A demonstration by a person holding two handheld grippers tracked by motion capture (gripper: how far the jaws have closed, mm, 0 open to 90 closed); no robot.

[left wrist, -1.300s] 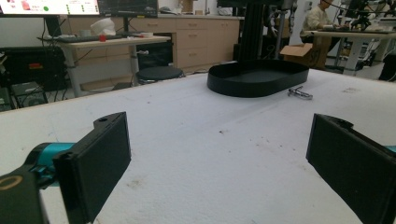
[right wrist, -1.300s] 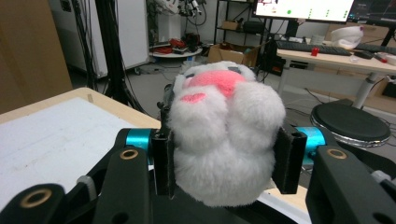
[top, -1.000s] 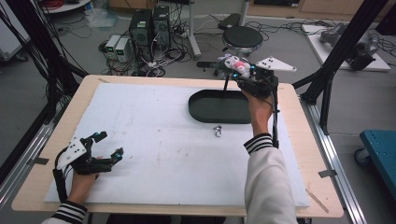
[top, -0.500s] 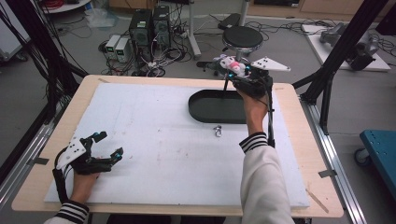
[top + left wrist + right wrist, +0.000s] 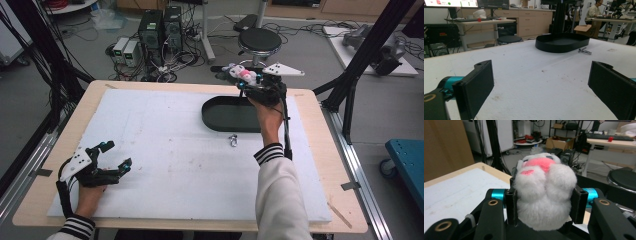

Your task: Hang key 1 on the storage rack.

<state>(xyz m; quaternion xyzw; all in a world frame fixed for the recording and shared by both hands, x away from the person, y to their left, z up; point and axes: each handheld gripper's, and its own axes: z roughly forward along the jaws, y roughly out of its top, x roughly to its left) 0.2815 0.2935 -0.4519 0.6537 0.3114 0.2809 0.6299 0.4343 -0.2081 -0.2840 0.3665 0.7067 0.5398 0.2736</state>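
The right gripper pinches a white fluffy plush toy with a pink patch on top, its jaws pressed into the fur on both sides. It is held at the far side of the table, above the far rim of the black oval tray. The left gripper rests near-left on the white mat, jaws spread with nothing between them

High view looks down on the table. Left gripper view sits low, facing the tray, shared with high view.
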